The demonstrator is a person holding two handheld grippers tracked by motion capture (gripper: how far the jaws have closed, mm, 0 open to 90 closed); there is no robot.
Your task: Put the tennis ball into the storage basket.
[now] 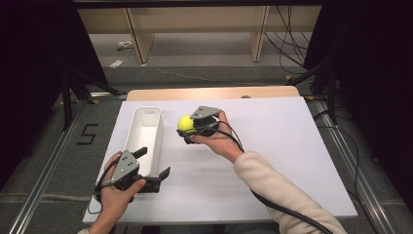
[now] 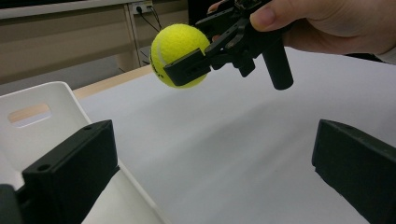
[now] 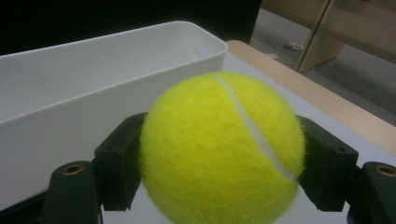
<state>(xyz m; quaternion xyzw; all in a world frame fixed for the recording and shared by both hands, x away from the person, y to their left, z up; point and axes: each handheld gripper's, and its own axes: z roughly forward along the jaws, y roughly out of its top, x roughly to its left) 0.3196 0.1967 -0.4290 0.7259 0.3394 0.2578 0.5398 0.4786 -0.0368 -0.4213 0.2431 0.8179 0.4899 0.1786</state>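
The right gripper [image 1: 191, 127] pinched a tennis ball [image 1: 185, 123], its print unreadable; the left gripper's [image 1: 153, 165] fingers stood spread beside the white bin [image 1: 146, 127].

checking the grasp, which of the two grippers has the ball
The right gripper: its jaws are shut on the ball, raised beside the white bin. The left gripper is open at the bin's near end.

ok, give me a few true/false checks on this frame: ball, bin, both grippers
1. The right gripper has its jaws shut on the fuzzy yellow tennis ball. True.
2. The ball lies inside the long white plastic bin. False: it is held in the air beside the bin.
3. The left gripper is open, one jaw inside the bin. True.
4. The bin holds a second ball. False: its visible interior is empty.
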